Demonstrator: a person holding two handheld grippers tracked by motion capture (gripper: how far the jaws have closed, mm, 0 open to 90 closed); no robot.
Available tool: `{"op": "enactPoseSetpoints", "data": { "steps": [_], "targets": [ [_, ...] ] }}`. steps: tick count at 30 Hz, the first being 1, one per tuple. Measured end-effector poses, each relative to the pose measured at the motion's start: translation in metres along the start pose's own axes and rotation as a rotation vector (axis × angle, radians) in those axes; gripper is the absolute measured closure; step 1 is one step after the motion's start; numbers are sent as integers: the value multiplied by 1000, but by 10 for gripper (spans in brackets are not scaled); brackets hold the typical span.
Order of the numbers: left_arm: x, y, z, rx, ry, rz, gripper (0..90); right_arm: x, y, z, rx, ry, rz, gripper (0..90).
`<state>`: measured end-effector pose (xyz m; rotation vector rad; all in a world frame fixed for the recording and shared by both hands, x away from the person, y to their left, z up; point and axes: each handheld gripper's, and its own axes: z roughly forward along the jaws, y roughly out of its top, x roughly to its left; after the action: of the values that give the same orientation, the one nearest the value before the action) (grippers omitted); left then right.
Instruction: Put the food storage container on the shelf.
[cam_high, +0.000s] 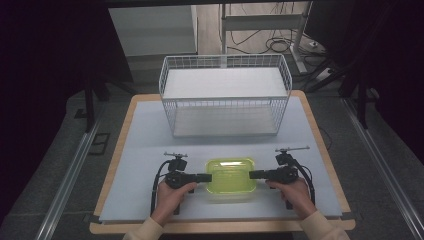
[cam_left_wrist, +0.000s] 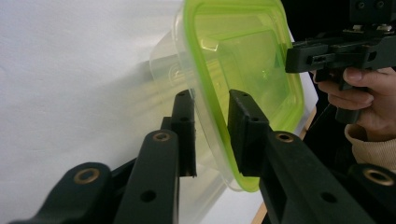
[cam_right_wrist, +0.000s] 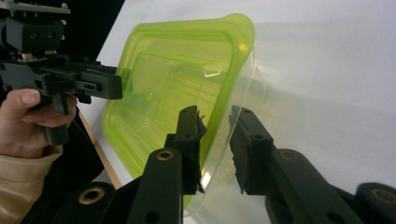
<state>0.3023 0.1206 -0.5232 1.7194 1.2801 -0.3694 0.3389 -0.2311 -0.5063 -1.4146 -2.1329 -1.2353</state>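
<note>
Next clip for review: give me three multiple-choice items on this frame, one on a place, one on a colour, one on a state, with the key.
1. Where does the wire basket stand?
A. beyond the container, at the far side of the table
B. between the two hands
C. on the floor

2. What colour is the lid of the clear container?
A. red
B. yellow-green
C. blue

3. How do the left hand-held gripper and right hand-held gripper stand?
A. both far from the container
B. one inside the basket
C. each with its jaws astride an opposite rim of the container

Key: 1 A, the high view shows it behind the container. 2 B, the rim glows yellow-green. 3 C, both gripper views show the rim between the jaws.
</note>
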Motion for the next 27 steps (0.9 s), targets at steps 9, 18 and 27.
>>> {"op": "enactPoseSetpoints", "data": {
  "steps": [9, 18, 27],
  "targets": [
    [-9, -2, -10, -38, 4, 29, 809, 5, -2, -9, -35, 34, 4, 810],
    [-15, -1, -19, -64, -8, 45, 810, 15, -1, -14, -64, 47, -19, 809],
    [-22, 1, -28, -88, -8, 79, 811, 26, 1, -20, -102, 47, -69, 809]
  ]
}}
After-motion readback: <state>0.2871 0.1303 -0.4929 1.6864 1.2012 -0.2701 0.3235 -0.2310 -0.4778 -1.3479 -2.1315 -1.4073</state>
